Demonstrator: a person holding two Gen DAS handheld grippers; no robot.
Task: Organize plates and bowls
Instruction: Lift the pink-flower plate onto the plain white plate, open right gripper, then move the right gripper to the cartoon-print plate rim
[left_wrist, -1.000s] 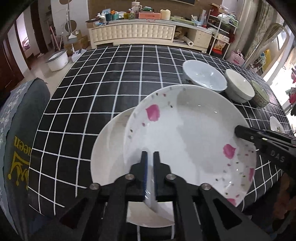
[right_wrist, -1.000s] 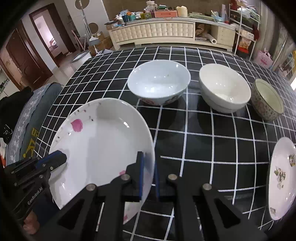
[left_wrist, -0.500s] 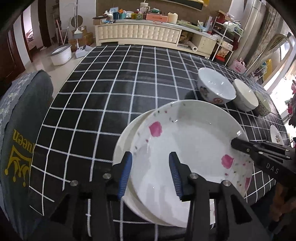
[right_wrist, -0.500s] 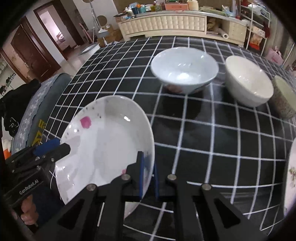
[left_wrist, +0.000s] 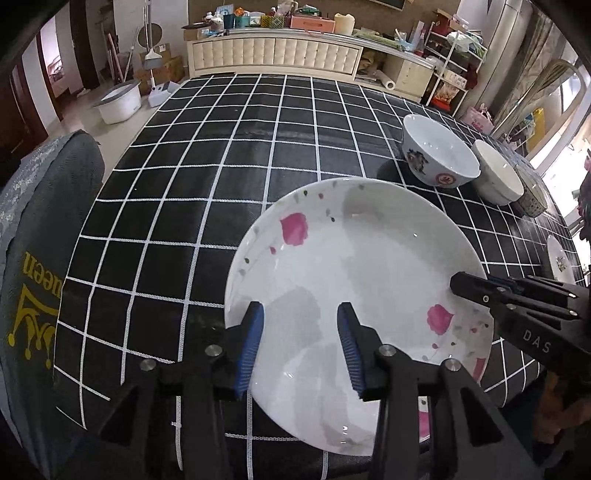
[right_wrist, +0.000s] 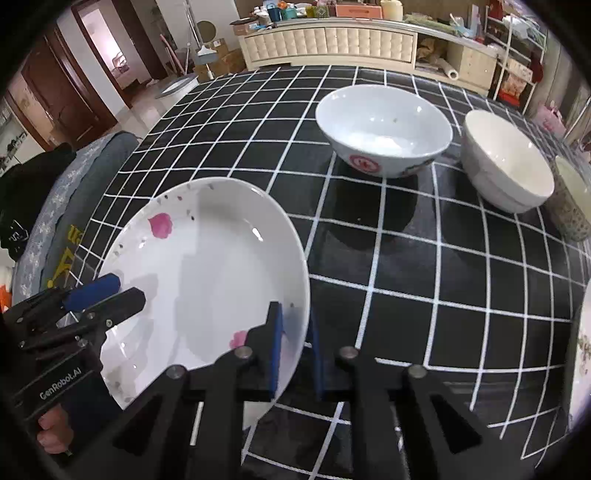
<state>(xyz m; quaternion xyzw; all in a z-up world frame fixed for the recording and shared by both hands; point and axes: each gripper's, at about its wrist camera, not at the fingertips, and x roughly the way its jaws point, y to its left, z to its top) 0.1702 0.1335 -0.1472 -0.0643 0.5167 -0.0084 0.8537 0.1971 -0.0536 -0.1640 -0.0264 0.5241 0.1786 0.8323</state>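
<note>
A white plate with pink petals (left_wrist: 354, 266) lies at the near edge of the black checked table (left_wrist: 221, 155), on top of another plate that is almost hidden. My left gripper (left_wrist: 301, 347) is open, its blue pads either side of the plate's near rim. My right gripper (right_wrist: 295, 343) has its pads around the same plate's (right_wrist: 207, 273) right rim, slightly parted. Its fingers also show in the left wrist view (left_wrist: 517, 299). A decorated white bowl (right_wrist: 384, 129), a plain white bowl (right_wrist: 506, 162) and a small patterned bowl (right_wrist: 572, 203) stand in a row beyond.
A small flowered plate (right_wrist: 583, 350) lies at the table's right edge. A grey chair back (left_wrist: 33, 258) stands at the left of the table. A cream sideboard (left_wrist: 273, 55) with clutter is behind the table.
My left gripper let go of the petal plate's rim, opened wide and drew back. The plate came down onto the plate beneath it. My right gripper's pads have parted slightly on the rim.
</note>
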